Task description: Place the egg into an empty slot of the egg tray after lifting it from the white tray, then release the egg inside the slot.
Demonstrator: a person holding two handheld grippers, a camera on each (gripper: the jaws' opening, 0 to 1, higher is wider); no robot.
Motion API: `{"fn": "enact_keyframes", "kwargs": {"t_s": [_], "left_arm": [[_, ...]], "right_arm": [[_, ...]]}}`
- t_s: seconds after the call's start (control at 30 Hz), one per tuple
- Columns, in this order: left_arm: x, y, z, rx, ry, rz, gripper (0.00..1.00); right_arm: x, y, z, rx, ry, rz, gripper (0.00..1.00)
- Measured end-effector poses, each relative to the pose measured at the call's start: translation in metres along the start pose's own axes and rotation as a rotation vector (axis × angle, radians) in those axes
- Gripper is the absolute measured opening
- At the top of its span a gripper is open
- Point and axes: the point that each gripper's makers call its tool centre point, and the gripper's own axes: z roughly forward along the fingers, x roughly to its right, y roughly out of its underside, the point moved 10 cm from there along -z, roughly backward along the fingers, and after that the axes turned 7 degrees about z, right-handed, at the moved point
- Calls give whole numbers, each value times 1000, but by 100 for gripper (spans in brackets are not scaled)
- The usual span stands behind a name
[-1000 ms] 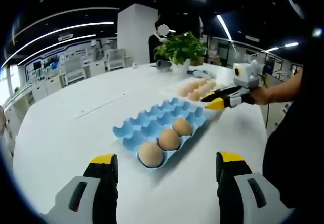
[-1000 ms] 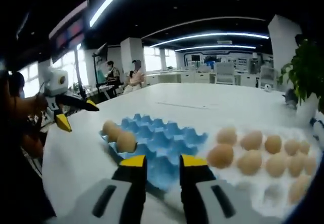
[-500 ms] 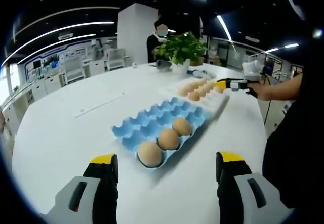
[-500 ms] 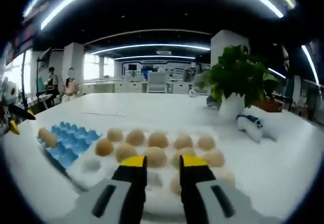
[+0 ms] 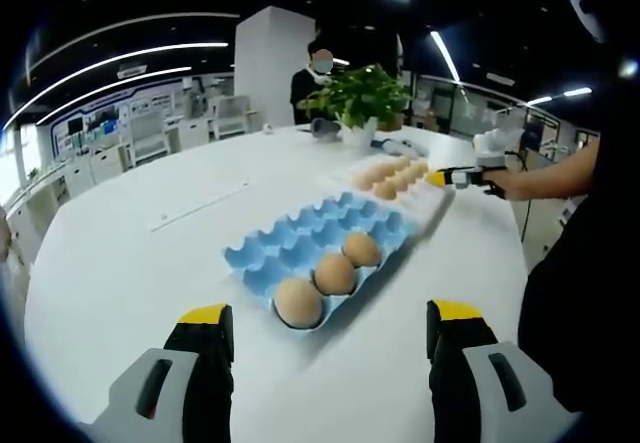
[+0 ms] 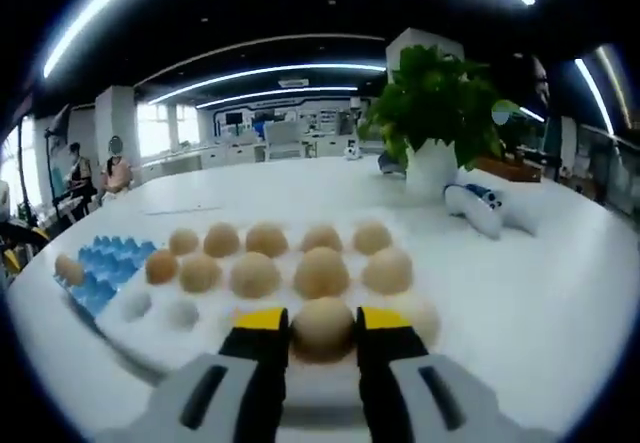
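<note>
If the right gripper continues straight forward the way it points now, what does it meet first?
The right gripper would first meet the egg sitting between its jaws at the near edge of the white tray. Whether the jaws already touch it is unclear.

We see the right gripper (image 6: 322,328) with its jaws either side of an egg (image 6: 322,329) at the white tray's (image 6: 150,335) near edge. The blue egg tray (image 6: 105,268) lies beyond the white tray's left end on the table (image 6: 560,303), a potted plant (image 6: 432,113) behind.

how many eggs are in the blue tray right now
3. In the left gripper view they sit in a row along the blue tray's near edge: one at the near corner, one in the middle, one farther along. The other slots look empty.
</note>
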Motion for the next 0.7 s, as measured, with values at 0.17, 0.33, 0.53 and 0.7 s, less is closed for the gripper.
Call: {"fn": "enact_keyframes", "kwargs": {"t_s": [0.17, 0.33, 0.53, 0.7], "left_arm": [[0, 1, 0, -3, 0, -2, 80], [1, 2, -2, -7, -5, -1, 80], [0, 3, 0, -17, -2, 7, 80], [1, 0, 2, -14, 1, 17, 80]], "right_arm": [[-1, 0, -4, -9, 6, 46, 25], [-4, -12, -14, 45, -12, 94, 25], [-19, -23, -20, 56, -71, 80, 25], [-47, -29, -19, 69, -153, 91, 25]]}}
